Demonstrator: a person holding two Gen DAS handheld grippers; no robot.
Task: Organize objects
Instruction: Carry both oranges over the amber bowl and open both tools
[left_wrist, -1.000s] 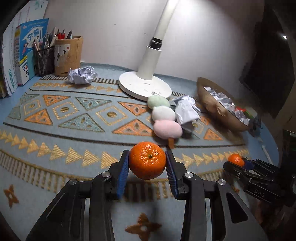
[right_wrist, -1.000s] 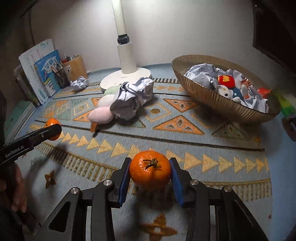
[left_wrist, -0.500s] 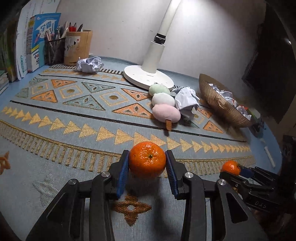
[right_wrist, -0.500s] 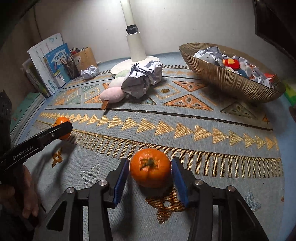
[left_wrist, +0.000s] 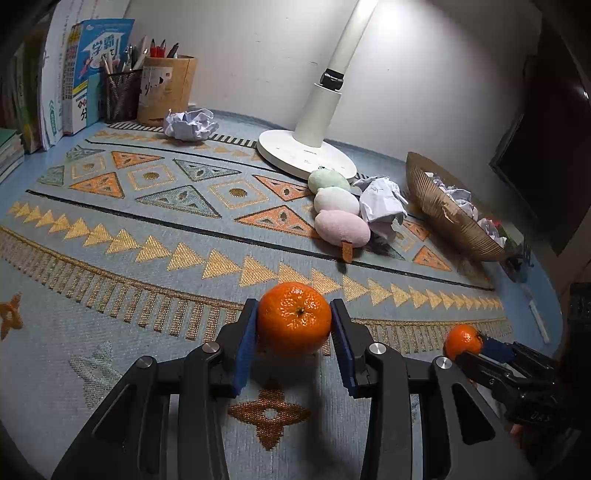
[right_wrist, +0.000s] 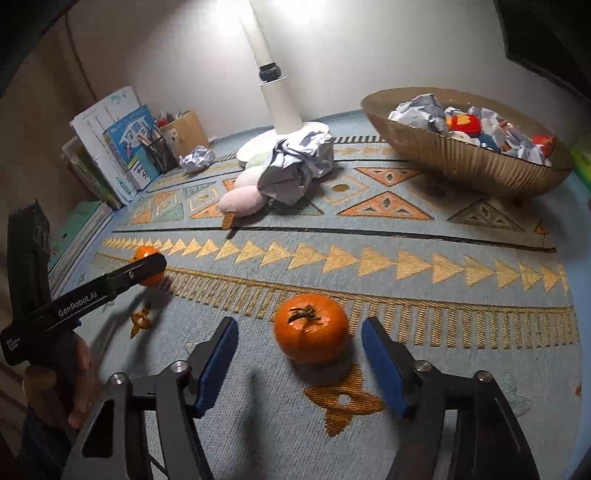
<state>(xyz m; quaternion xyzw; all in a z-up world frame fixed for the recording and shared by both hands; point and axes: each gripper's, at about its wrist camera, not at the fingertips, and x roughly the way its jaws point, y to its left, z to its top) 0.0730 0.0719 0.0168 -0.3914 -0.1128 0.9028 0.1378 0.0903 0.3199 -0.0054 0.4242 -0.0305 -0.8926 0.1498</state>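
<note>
My left gripper (left_wrist: 294, 332) is shut on a tangerine (left_wrist: 294, 318), low over the patterned mat; it also shows from the side in the right wrist view (right_wrist: 147, 266). My right gripper (right_wrist: 300, 356) is open, its blue pads apart on either side of a second tangerine (right_wrist: 311, 328) that rests on the mat (right_wrist: 369, 280). That tangerine also shows in the left wrist view (left_wrist: 463, 340) at the right gripper's tip.
A gold bowl (right_wrist: 461, 162) holding crumpled paper and small toys stands at the back right. A lamp base (left_wrist: 306, 155), a three-ball plush skewer (left_wrist: 338, 214) and crumpled paper (right_wrist: 295, 166) lie mid-mat. Pen holders (left_wrist: 166, 92), another paper ball (left_wrist: 188, 123) and books stand back left.
My right gripper has opened and let its tangerine down onto the mat. Both grippers have drawn back toward the mat's near edge; the left one still holds its tangerine.
</note>
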